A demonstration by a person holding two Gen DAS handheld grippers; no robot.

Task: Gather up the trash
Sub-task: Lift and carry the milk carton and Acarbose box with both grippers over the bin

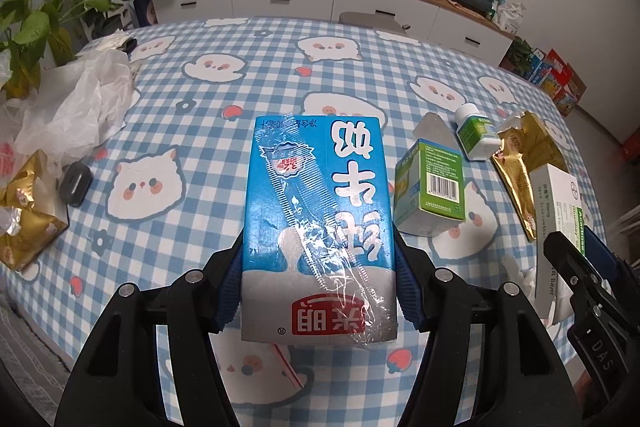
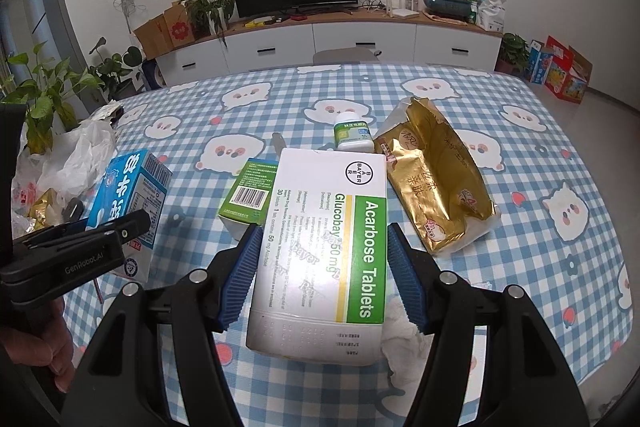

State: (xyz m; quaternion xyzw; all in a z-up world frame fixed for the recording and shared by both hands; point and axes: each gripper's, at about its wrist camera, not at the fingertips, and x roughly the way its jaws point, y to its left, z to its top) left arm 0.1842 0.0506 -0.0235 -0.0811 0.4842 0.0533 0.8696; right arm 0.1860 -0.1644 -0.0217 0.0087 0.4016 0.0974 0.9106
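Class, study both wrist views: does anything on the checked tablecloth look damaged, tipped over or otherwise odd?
Yes. The gold foil packet is torn open and crumpled, and the small white green-labelled bottle lies on its side. The blue milk carton and white Acarbose tablet box, both gripped, look intact.

The tabletop [image 1: 248, 75] is showing a blue-and-white check printed with white cartoon cats and small red strawberries. The milk carton [image 1: 316, 203] is wearing bright blue over a grey-white base, with white lettering and a red logo. The tablet box [image 2: 320, 251] is showing white with a green band and a thin yellow stripe. The smaller box [image 2: 250, 195] is showing green with a white barcode panel. The torn wrapper [image 2: 436, 179] is gleaming gold. Both claws' pads [image 2: 240, 279] are showing ribbed blue on black frames.
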